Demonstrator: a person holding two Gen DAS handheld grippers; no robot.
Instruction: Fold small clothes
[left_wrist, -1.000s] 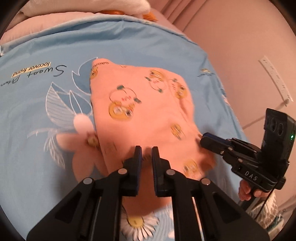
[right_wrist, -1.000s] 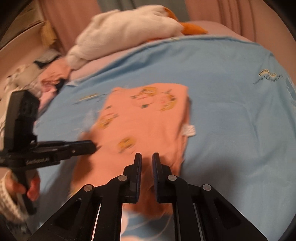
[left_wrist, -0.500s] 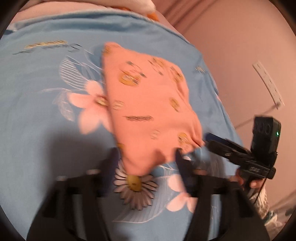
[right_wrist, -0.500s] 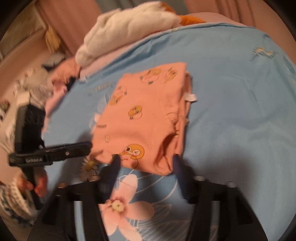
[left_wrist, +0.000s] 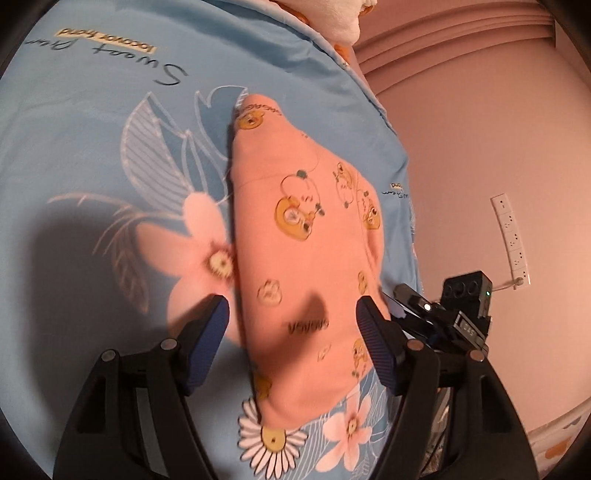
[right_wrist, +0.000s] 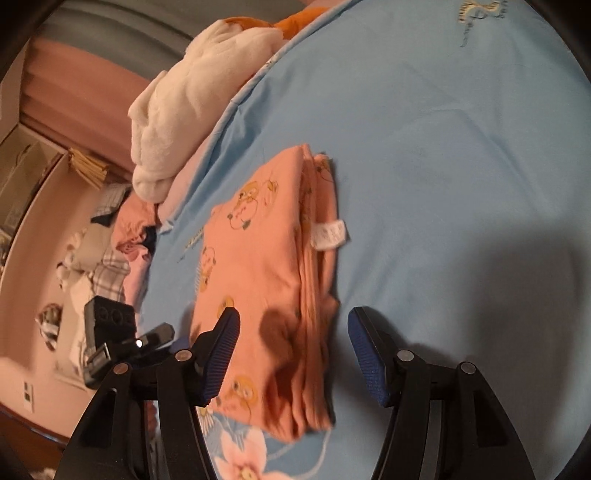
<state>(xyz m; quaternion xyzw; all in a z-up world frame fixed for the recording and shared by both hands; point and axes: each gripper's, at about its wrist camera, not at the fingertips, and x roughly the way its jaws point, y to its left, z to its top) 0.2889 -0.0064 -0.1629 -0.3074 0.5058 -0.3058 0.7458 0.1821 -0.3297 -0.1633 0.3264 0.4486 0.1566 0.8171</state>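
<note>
Lying folded into a compact stack on the blue bedsheet (right_wrist: 461, 147), the orange garment (right_wrist: 266, 266) appears finished; left gripper (left_wrist: 291, 328) and right gripper (right_wrist: 293, 350) hover spread, empty, over its near edge.

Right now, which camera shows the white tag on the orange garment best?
The right wrist view: the tag sticks out from the stacked folded edges of the garment onto the blue sheet, unobstructed. The left wrist view shows the garment's printed top, but no tag.
</note>
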